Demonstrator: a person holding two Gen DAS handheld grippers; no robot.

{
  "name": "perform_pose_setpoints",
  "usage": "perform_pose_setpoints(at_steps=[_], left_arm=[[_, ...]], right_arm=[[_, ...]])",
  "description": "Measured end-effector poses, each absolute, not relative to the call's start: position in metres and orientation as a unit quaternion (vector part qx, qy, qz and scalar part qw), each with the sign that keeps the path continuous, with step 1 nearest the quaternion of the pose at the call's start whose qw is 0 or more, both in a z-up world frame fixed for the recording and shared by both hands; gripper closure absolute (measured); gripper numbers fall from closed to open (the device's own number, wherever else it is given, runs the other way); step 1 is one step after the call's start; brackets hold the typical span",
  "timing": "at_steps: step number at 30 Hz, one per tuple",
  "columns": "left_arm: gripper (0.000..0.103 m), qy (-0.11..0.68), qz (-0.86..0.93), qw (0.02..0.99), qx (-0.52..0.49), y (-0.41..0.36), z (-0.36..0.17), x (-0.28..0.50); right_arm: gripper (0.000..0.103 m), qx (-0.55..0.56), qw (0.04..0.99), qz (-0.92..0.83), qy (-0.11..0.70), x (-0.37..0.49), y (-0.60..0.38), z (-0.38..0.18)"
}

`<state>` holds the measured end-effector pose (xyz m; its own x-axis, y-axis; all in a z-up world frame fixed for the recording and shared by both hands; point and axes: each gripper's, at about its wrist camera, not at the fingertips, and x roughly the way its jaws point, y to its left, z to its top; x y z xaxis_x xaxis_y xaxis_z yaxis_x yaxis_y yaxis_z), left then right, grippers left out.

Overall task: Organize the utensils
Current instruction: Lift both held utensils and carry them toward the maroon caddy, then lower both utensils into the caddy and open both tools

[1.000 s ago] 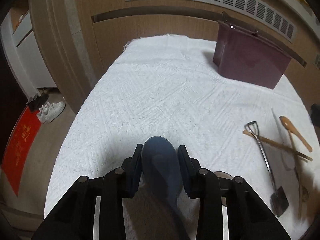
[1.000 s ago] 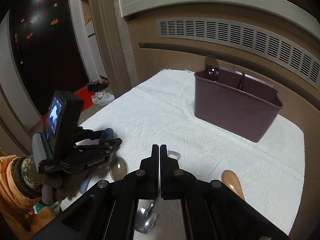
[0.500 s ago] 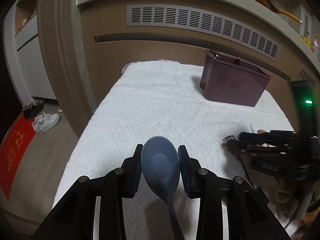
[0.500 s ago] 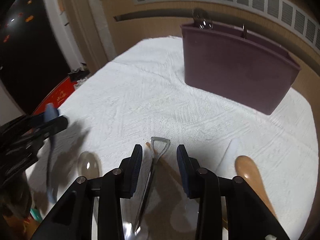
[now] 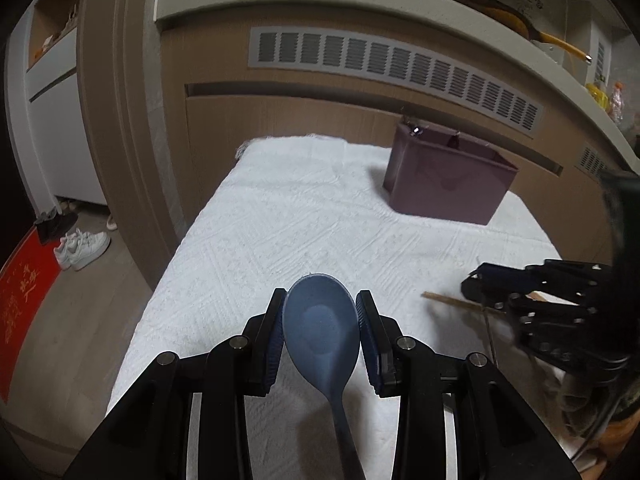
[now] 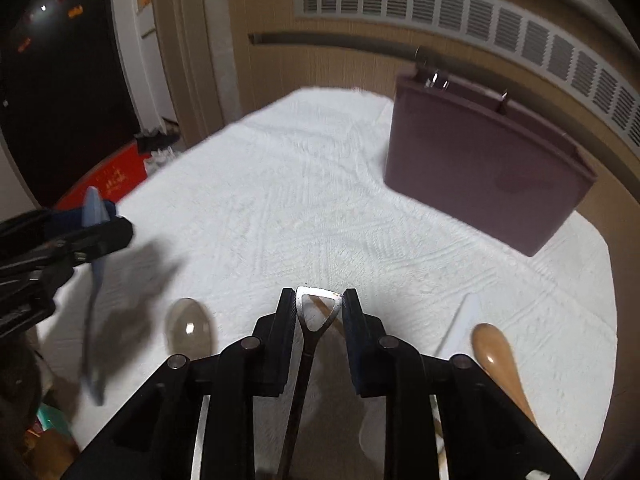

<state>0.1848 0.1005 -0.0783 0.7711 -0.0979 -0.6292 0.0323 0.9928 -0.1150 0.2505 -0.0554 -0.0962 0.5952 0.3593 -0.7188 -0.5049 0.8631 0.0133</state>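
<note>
My left gripper (image 5: 320, 334) clamps the light, stiff blue spoon (image 5: 320, 328) by its bowl, short of the bin (image 5: 444, 184); my right gripper (image 6: 319, 316) is closing around the slippery metal handle (image 6: 318, 312).

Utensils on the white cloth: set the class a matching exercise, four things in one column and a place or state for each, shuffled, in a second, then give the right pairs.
Things
1. blue spoon
2. shovel spoon
3. wooden spoon
4. bin

Places or states
A. stands at the far end of the cloth
B. lies on the cloth right of the right gripper
C. clamped by its bowl in the left gripper
D. its triangular handle sits between the closing right jaws

Pairs: 1-C, 2-D, 3-B, 4-A
</note>
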Motion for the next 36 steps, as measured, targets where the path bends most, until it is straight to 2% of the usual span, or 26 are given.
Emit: perform_pose_setpoints(at_steps=[9,16,27,31,36], left_arm=[[0.068,0.280,-0.072,0.957,-0.015,0.062,-0.027,0.164],[0.068,0.236,-0.098,0.967,0.009,0.033,0.017,0.176],[0.068,0.114,-0.131,0.984,0.026,-0.002,0.135,0.275],[0.068,0.119,-0.151,0.981,0.010,-0.013,0.139,0.328],[0.068,0.164,-0.160,0.973,0.006,-0.028,0.110,0.389]], right_arm=[[0.081,-0.052,0.929,0.249,0.271,0.185,-0.110,-0.030],[0.081,-0.035,0.947,0.242,0.209,0.180,-0.134,0.011],[0.081,-0.052,0.977,0.178,0.104,0.250,-0.174,0.133],[0.081,-0.058,0.984,0.136,0.094,0.294,-0.179,0.146],[0.081,-0.064,0.984,0.109,0.123,0.351,-0.180,0.117]])
